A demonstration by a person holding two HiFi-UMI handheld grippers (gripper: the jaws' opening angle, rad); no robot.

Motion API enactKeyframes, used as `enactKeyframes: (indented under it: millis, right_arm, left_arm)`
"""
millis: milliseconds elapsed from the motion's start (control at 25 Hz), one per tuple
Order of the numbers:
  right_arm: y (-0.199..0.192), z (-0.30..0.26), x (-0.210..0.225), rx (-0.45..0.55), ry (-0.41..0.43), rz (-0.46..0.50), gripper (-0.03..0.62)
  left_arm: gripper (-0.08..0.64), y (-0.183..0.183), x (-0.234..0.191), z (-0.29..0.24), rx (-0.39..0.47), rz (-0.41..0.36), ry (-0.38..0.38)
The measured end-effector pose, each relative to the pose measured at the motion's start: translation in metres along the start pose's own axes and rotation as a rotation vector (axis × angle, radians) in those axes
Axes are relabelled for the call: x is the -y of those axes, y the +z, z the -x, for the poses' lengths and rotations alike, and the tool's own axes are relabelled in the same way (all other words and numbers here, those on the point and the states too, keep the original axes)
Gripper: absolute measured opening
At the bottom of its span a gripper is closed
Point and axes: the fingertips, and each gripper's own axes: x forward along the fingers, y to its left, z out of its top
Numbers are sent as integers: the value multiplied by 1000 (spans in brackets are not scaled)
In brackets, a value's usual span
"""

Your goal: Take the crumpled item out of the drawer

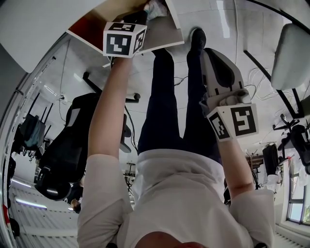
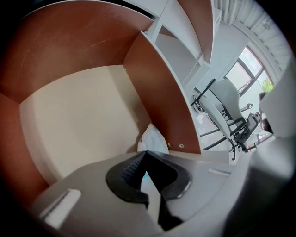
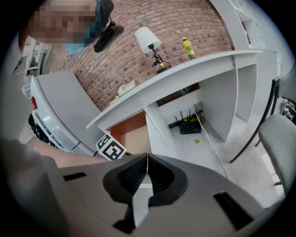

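The drawer [image 2: 78,120] stands pulled out, with a cream floor and red-brown walls; in the head view the drawer [image 1: 164,36] is at the top. A crumpled white item [image 2: 152,139] lies in its near right corner against the side wall, and the same crumpled item [image 1: 156,7] shows at the head view's top edge. My left gripper [image 2: 145,159] reaches down into the drawer and is shut, with a fold of the white item pinched between its pads. In the head view the left gripper [image 1: 144,13] sits above its marker cube. My right gripper [image 3: 147,159] hangs away from the drawer, shut with nothing in it.
A white desk [image 3: 185,69] carries a lamp [image 3: 149,41] and a yellow bottle [image 3: 187,47]; a black router [image 3: 190,126] sits under it. A black office chair [image 1: 68,140] stands left of the person's legs [image 1: 167,106], and a white chair [image 1: 289,53] at right.
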Motion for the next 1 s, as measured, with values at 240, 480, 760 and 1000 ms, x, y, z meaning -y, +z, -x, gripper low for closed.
enactKeyframes:
  millis: [240, 480, 760, 1000]
  right_arm:
    - [0, 0, -3, 1, 9, 3, 9]
    - [-6, 0, -3, -2, 16, 3, 8]
    - [-9, 2, -9, 0, 28, 13, 9]
    - [-15, 5, -7, -3, 31, 19, 8]
  left_arm:
    - [8, 4, 0, 5, 27, -19, 16]
    - [8, 4, -1, 5, 52, -4, 18]
    - [8, 0, -1, 19, 130, -9, 72]
    - [8, 15, -1, 42, 278, 9, 105]
